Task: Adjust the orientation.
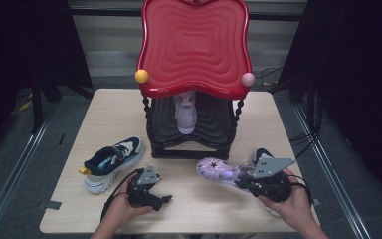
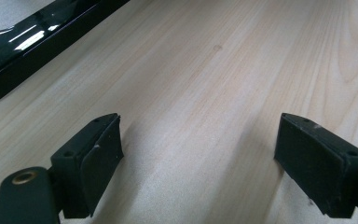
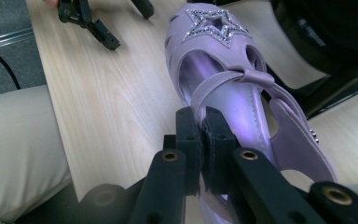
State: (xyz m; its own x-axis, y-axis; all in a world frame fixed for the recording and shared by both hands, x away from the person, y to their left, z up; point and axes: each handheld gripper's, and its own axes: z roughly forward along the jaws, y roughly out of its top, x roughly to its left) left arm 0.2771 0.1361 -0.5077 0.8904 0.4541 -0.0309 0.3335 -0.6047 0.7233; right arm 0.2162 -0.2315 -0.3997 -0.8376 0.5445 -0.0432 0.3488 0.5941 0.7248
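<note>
A lilac sandal (image 1: 218, 171) with a glittery star on its toe lies on the wooden table (image 1: 114, 112) in front of the rack. My right gripper (image 1: 242, 181) is shut on the sandal's (image 3: 223, 60) side edge near the strap, its jaws (image 3: 204, 140) pressed together on the lilac rim. My left gripper (image 1: 161, 201) rests low over the table left of the sandal, open. Bare wood lies between its fingers (image 2: 198, 154). A matching lilac shoe (image 1: 185, 112) stands on the rack's black lower tier.
A tall rack with a red wavy top (image 1: 194, 45) and a black base (image 2: 28, 42) stands mid-table. A blue and white sneaker (image 1: 112, 159) lies at the left. Another sneaker (image 1: 260, 154) sits behind my right hand. The left gripper (image 3: 88, 21) appears far off.
</note>
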